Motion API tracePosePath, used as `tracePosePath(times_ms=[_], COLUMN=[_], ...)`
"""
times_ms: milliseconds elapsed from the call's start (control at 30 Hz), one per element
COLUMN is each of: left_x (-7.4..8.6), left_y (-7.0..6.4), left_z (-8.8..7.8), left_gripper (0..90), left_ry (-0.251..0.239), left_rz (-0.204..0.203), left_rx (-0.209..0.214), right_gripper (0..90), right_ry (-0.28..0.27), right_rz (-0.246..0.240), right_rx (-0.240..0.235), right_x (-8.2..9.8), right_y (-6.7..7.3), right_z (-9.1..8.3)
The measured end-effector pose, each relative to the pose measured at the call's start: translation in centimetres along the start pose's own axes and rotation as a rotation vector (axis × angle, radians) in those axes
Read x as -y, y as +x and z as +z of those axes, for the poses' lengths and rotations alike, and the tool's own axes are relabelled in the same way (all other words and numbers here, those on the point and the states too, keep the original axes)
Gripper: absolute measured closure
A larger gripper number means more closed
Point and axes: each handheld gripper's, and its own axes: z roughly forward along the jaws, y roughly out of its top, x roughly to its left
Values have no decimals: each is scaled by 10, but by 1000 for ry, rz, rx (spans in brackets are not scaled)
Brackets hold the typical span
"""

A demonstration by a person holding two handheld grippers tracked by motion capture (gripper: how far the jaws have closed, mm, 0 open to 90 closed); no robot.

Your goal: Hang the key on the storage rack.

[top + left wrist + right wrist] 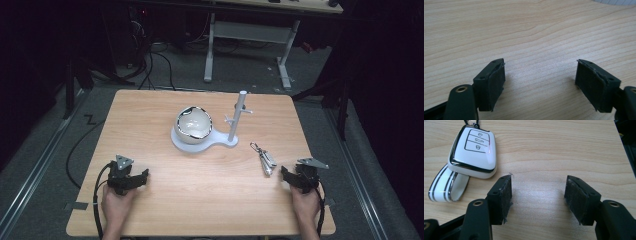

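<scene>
A white car key fob (473,152) with three buttons lies flat on the wooden table (200,200), a striped white loop (445,183) hanging off it. In the high view the key fob (266,161) rests just left of my right gripper (292,176). From its own camera the right gripper (537,196) stands open over bare wood, the fob just beyond and left of its left jaw. My left gripper (134,179) sits near the table's front left, held in a hand. It too is open (540,80), with nothing between its pads.
A white stand (197,142) at the table's middle carries a round white bowl (193,125) and an upright post (238,116) with small pegs. Beyond the far edge are desk legs and cables on the floor. The table's right edge lies close to my right gripper.
</scene>
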Motion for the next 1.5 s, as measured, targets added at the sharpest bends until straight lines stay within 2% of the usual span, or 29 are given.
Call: tracePosePath(times_ms=[900, 1067, 1300, 1500], left_x=[0, 0, 0, 0], left_y=[0, 0, 0, 0], left_z=[0, 0, 0, 0], left_gripper=[242, 242, 243, 242], left_ry=[0, 0, 0, 0], left_rz=[-1, 0, 0, 0], left_rx=[0, 0, 0, 0], right_gripper=[384, 406, 429, 442], right_ry=[2, 0, -15, -48], right_rz=[-1, -6, 5, -1], right_rx=[-5, -11, -28, -54], right_x=[0, 0, 2, 0], right_y=[0, 1, 1, 4], right_z=[0, -1, -5, -14])
